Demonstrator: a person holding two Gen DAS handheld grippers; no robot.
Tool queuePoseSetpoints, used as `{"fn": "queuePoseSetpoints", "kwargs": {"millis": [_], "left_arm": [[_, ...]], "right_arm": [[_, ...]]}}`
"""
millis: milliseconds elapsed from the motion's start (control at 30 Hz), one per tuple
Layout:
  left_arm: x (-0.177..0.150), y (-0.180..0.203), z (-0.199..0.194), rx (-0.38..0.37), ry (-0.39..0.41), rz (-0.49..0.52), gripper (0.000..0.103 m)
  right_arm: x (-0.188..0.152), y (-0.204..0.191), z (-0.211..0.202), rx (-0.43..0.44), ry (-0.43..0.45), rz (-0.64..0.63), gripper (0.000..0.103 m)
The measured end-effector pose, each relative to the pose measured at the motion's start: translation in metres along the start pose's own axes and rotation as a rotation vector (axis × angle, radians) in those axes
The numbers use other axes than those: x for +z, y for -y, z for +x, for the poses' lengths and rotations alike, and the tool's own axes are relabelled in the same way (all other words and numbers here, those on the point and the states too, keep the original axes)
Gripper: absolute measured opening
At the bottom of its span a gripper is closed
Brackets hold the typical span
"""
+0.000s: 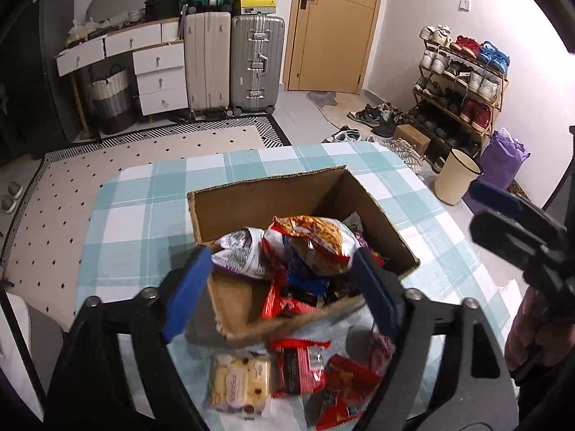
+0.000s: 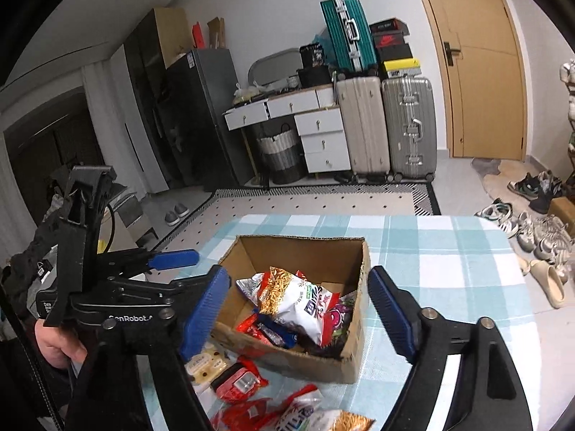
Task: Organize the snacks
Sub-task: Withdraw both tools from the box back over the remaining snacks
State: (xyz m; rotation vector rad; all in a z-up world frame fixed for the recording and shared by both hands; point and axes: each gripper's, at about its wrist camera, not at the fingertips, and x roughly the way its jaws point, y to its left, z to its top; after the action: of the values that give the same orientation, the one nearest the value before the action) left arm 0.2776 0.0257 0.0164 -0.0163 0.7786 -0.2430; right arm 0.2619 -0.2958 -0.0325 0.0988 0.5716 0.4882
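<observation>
On table | cardboard box (image 2: 354, 353) upright, opening up | chips bag (image 2: 298, 301) lying across

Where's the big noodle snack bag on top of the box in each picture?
Left wrist: noodle snack bag tops the pile, centre, between the blue pads.
Right wrist: same bag lies in the box, centre.
Shared landmark: cardboard box.

Open cardboard box (image 2: 354, 355) on checked surface (image 2: 449, 251), part-filled with snack packets; noodle-snack bag (image 2: 298, 298) lies on top. More packets (image 2: 235, 382) are scattered just in front of it
</observation>
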Motion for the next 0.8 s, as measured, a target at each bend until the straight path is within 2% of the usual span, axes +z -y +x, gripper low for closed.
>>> {"fn": "queuePoseSetpoints", "kwargs": {"millis": [333,433,567,800], "left_arm": [[-0.033,0.021,-0.055,0.038,0.055,0.001,0.089],[-0.044,0.026,-0.066,0.025,0.063,-0.006,0.094],[-0.058,0.029,-0.077,-0.001,0.054,-0.036,0.095],[-0.085,0.037,-0.092,0.007,0.086,-0.061,0.102]], "right_arm": [[-0.018,-0.018,-0.056,-0.021,0.038,-0.022,0.091],[-0.028,-0.022,-0.071,-0.027,0.046,-0.018,0.092],[-0.042,-0.025,-0.089,-0.033,0.059,0.000,0.092],[-0.066,-0.034,-0.114,-0.039,0.089,0.032,0.097]]}}
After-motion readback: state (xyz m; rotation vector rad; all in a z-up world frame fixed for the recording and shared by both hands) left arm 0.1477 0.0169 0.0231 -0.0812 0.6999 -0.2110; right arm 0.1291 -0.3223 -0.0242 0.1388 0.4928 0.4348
